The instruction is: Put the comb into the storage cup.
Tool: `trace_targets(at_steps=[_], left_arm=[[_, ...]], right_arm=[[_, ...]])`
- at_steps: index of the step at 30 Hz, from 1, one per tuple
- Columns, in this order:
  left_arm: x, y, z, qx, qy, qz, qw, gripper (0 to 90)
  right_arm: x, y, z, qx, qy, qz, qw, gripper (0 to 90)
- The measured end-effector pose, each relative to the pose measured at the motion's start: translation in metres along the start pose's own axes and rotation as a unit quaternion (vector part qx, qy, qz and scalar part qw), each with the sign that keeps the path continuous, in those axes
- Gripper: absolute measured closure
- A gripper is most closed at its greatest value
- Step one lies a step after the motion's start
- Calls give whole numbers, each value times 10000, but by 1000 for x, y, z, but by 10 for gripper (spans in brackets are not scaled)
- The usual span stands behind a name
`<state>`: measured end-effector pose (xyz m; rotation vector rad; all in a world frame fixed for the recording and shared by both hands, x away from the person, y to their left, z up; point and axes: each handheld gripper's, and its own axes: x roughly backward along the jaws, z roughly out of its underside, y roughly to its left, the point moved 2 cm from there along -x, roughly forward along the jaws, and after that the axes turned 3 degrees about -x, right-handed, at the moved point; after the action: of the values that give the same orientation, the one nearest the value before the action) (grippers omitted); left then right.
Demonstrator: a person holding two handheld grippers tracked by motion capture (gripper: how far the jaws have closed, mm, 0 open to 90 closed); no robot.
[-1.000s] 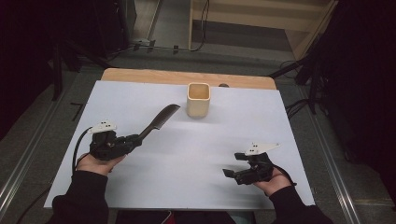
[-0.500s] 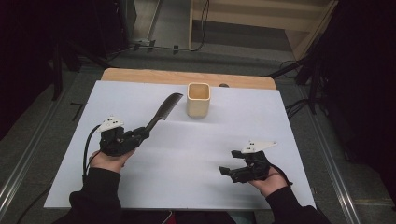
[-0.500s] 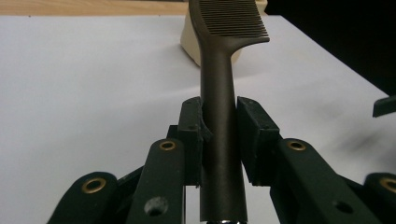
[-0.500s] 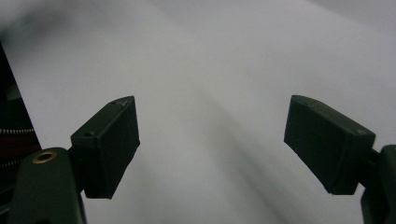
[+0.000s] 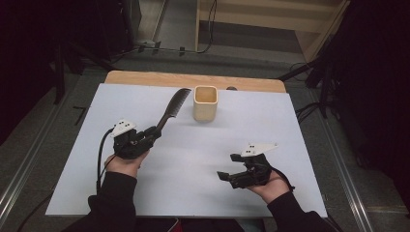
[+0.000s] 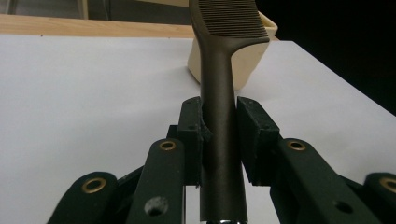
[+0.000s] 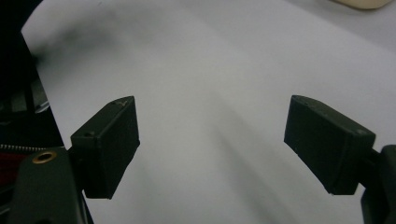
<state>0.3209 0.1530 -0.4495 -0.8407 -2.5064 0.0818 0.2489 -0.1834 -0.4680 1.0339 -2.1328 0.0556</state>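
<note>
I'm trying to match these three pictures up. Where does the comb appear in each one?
High view: the comb slants up from the left gripper toward the cup.
Left gripper view: the comb stands upright in the middle, clamped between the jaws.
Right gripper view: not in it.
Shared landmark: the cream cup, behind the comb's teeth.

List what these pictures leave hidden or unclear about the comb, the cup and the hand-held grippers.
- Comb: tooth end cut off by the left gripper view's top edge.
- Cup: its bottom inside, hidden by its own walls in the high view; the comb covers much of it in the left gripper view.
</note>
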Motion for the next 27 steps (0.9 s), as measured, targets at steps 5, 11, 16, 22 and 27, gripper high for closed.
trace_targets(at_steps=[5, 11, 16, 22, 27], left_arm=[[-5, -5, 3, -64, -126, -56, 9999, 729], [-9, -6, 10, 28, -239, -176, 9996, 729], [-11, -10, 12, 31, -390, -203, 9990, 729], [-14, -12, 13, -26, -518, -268, 9983, 729], [-13, -9, 13, -31, -668, -349, 9972, 729]], right_arm=[[-4, 3, -8, -264, 80, -48, 9996, 165], [-9, 7, -17, -354, 51, -37, 9994, 180], [-16, 11, -26, -378, 12, -23, 9993, 180], [-30, 15, -41, -451, -92, -13, 9989, 180], [-38, 17, -54, -489, -102, -18, 9987, 180]])
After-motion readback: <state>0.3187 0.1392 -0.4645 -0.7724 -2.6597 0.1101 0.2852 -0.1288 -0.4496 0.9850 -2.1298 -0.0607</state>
